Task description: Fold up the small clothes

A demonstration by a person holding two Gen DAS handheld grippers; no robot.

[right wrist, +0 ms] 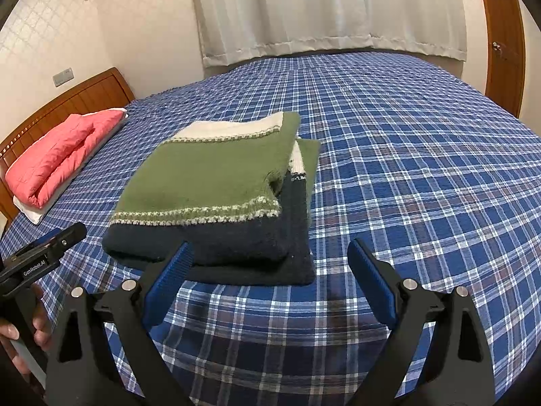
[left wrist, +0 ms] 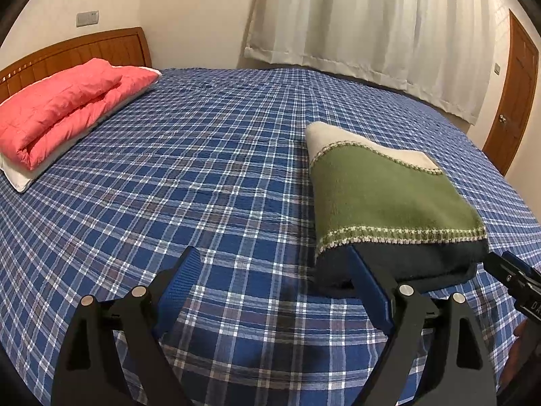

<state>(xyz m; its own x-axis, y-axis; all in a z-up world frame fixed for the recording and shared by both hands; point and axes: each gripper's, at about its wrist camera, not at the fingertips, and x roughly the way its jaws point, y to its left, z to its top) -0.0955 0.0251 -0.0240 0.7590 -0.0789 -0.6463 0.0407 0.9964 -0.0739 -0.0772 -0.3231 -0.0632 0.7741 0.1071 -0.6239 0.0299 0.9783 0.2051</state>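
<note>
A folded knitted sweater in green, cream and navy bands lies on the blue plaid bedspread, toward the bed's near edge. The left gripper stands with its jaws spread wide, its right finger just beside the sweater's navy hem. The right gripper is likewise spread and empty, its left fingertip overlapping the hem.

A pink quilted blanket rests by the wooden headboard.

Plaid bed, white curtain, wooden door.
</note>
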